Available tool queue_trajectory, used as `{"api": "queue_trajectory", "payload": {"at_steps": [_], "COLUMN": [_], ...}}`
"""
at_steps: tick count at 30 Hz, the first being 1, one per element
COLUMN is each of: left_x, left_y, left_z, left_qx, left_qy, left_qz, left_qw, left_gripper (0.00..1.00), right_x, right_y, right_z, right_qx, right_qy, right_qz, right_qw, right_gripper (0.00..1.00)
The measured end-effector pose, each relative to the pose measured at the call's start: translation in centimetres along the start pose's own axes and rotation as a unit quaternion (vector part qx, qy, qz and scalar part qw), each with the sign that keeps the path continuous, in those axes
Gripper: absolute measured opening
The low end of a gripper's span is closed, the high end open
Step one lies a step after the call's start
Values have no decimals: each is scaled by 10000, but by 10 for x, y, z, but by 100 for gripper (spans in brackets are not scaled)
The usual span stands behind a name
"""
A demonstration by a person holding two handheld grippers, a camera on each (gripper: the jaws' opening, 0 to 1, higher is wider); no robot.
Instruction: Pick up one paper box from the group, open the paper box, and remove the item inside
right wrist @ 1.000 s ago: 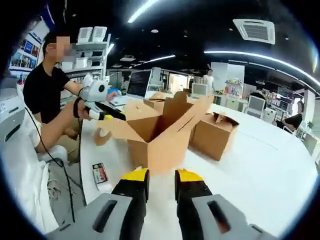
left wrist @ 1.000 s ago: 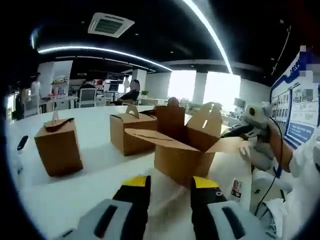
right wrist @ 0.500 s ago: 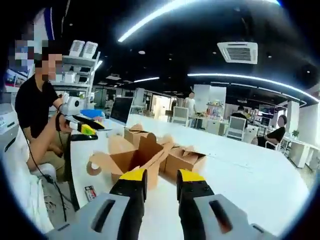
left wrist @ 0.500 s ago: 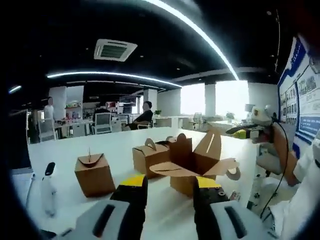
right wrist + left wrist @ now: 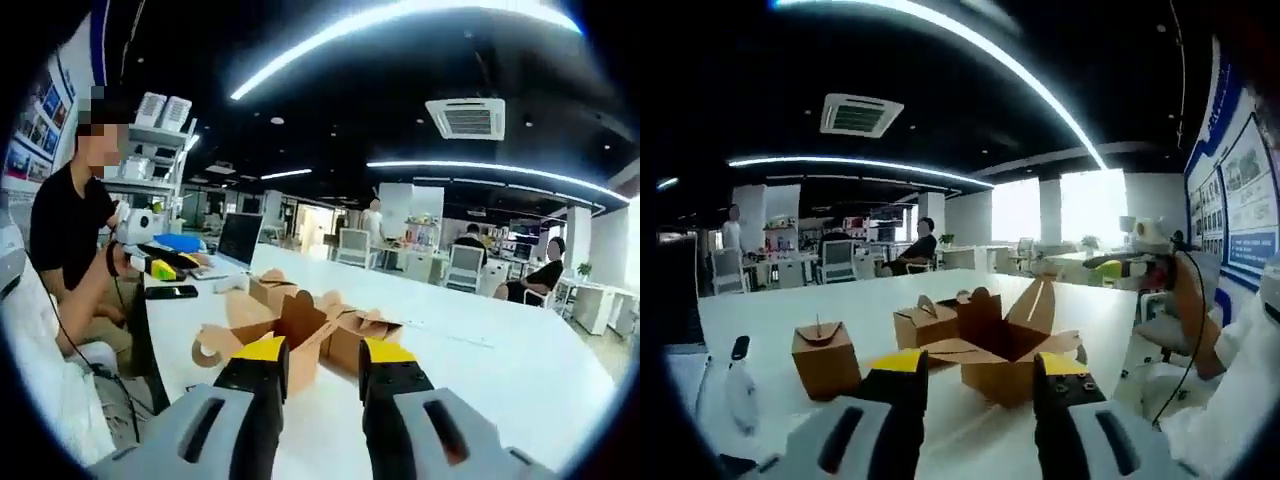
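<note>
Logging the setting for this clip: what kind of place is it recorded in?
Most likely an open-plan office. A long white table holds brown paper boxes, desks with monitors and office chairs stand behind, and the dark ceiling carries strip lights and an air-conditioning vent. People sit at the desks.

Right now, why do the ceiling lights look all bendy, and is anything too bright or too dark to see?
In the left gripper view the fisheye lens bends the long ceiling light into an arc, and the windows glare white. In the right gripper view the ceiling light curves too, while the open paper box stays clear between the right gripper tips. Both ceilings are dark.
</note>
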State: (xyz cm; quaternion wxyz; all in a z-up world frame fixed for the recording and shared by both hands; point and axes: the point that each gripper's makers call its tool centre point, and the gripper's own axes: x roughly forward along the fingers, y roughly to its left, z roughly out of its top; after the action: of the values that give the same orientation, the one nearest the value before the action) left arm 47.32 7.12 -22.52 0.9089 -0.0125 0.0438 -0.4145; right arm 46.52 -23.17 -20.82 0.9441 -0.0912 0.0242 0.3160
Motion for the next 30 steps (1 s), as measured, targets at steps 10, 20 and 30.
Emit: {"api": "queue_trajectory", "payload": {"at_steps": [10,20,30], "left_x": [-13,-16,-19], "left_y": [-3,0,0], "left_z": [15,18,21], "left_qx": [125,251,245], "left_qy": [-184,-226,-271], "left_qz": [84,172,192], "left_qw": [9997,9993,9991], "left_gripper": [41,41,41], "right_x": [-14,-1,-7], "right_y": [5,19,18], "right_z": [21,13,17], "right_qx": [-62,-107,-134], "right_qy": [-241,-76,-118], "right_qz": [-87,110,73], "right_qw": [9997,9999,9998], "right_gripper": [38,38,38]}}
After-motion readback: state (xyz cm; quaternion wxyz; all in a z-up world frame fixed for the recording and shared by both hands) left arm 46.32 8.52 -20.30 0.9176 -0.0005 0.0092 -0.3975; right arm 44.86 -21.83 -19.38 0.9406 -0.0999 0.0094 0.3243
